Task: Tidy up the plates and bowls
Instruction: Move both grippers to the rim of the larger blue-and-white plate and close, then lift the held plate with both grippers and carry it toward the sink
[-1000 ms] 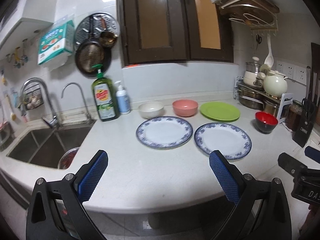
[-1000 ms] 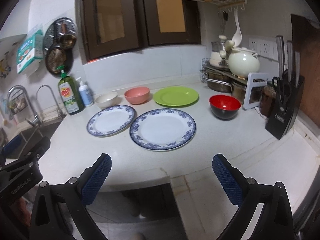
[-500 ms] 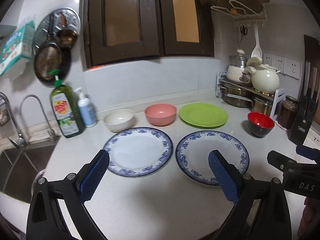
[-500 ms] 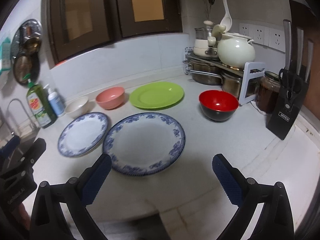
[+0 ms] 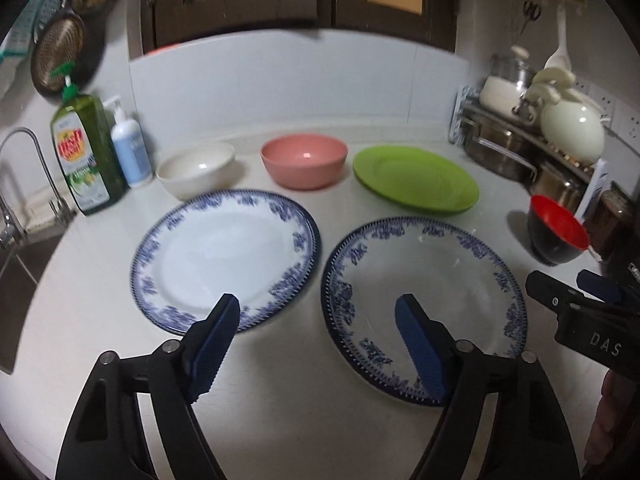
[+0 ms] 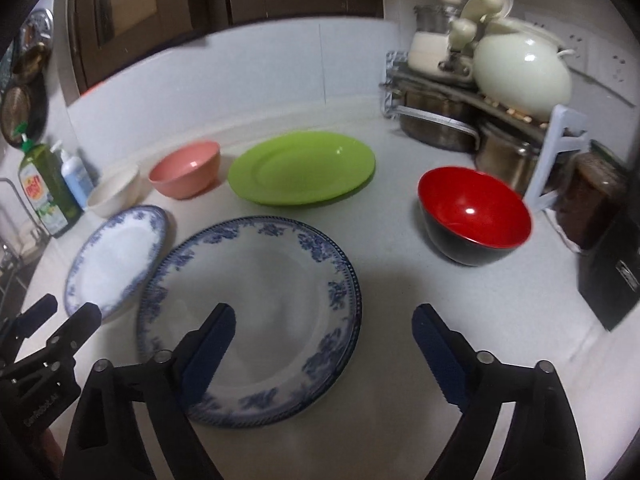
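Left wrist view
- Left gripper (image 5: 318,322): jaws wide apart, holding nothing, low over the gap between the 2 blue-rimmed plates.
- Left blue plate (image 5: 224,258): flat on the white counter (image 5: 280,420), its near rim under the left pad.
- Right blue plate (image 5: 424,304): just beside it, rims close but apart; the right pad overlaps its near edge.
- Back row: cream bowl (image 5: 196,166), pink bowl (image 5: 304,158), green plate (image 5: 416,180); red bowl (image 5: 558,230) off to the right.
- Soap bottle (image 5: 86,152): stands near the cream bowl.

Right wrist view
- Right gripper (image 6: 324,334): jaws wide, empty, over the near edge of the right blue plate.
- Pot rack (image 6: 460,120): crowded, close behind the red bowl.

Risks
- Glazed rim: a shallow pinch on a flat plate could slip, dropping it onto the counter.
- Neighbours: sliding 1 plate could knock the other, or push it toward the counter edge.
- Both grippers: near the same plate, so they could collide.
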A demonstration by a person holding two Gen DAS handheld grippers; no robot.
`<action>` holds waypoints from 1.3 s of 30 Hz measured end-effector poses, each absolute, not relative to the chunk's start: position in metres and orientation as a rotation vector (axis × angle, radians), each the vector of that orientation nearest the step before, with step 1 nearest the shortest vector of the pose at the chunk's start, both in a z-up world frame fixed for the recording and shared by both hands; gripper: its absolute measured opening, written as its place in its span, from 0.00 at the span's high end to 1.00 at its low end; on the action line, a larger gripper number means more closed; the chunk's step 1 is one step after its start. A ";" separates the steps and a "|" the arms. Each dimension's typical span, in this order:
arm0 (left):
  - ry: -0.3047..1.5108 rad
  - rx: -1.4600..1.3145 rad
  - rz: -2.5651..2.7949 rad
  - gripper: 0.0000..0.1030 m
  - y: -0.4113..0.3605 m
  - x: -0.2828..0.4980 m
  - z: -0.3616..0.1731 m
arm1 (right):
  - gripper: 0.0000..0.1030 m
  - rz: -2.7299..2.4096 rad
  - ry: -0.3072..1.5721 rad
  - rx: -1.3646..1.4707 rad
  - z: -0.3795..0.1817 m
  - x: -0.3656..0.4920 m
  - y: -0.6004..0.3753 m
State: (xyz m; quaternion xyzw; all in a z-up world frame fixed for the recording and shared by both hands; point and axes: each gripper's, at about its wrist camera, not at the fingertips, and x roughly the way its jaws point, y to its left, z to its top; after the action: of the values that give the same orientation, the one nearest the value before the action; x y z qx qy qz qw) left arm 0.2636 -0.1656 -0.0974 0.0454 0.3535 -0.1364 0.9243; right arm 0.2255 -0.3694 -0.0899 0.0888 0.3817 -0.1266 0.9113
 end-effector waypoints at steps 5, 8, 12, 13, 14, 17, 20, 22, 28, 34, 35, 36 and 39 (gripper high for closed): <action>0.801 0.101 -0.293 0.35 -0.181 0.280 -0.122 | 0.22 -0.230 0.831 0.189 -0.111 0.245 -0.384; 0.839 0.114 -0.293 0.38 -0.187 0.288 -0.133 | 0.28 -0.213 0.854 0.192 -0.120 0.254 -0.387; 0.876 0.129 -0.287 0.43 -0.192 0.294 -0.145 | 0.32 -0.195 0.872 0.185 -0.130 0.265 -0.390; 0.886 0.128 -0.287 0.44 -0.192 0.296 -0.147 | 0.34 -0.192 0.876 0.179 -0.131 0.267 -0.390; 0.893 0.126 -0.289 0.46 -0.193 0.298 -0.149 | 0.37 -0.187 0.882 0.177 -0.134 0.269 -0.390; 0.907 0.126 -0.299 0.47 -0.194 0.304 -0.152 | 0.41 -0.181 0.895 0.182 -0.139 0.276 -0.392; 0.913 0.129 -0.308 0.51 -0.196 0.308 -0.153 | 0.44 -0.182 0.908 0.191 -0.143 0.280 -0.396; 0.917 0.130 -0.313 0.52 -0.197 0.309 -0.154 | 0.45 -0.182 0.913 0.193 -0.145 0.281 -0.398; 0.927 0.124 -0.321 0.58 -0.198 0.314 -0.155 | 0.51 -0.175 0.931 0.191 -0.149 0.284 -0.401; 0.929 0.133 -0.332 0.65 -0.197 0.319 -0.156 | 0.58 -0.181 0.941 0.159 -0.149 0.287 -0.398; 0.929 0.133 -0.333 0.65 -0.197 0.319 -0.156 | 0.58 -0.182 0.943 0.160 -0.149 0.288 -0.398; 0.928 0.134 -0.333 0.66 -0.197 0.319 -0.156 | 0.58 -0.184 0.947 0.158 -0.149 0.288 -0.398; 0.926 0.150 -0.336 0.66 -0.198 0.319 -0.156 | 0.63 -0.193 0.956 0.145 -0.148 0.288 -0.398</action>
State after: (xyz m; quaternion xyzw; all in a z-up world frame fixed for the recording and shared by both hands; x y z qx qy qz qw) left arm 0.3187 -0.1981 -0.1560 0.0720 0.4441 -0.1612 0.8784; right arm 0.2881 -0.3980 -0.1475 0.0694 0.4590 -0.0928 0.8808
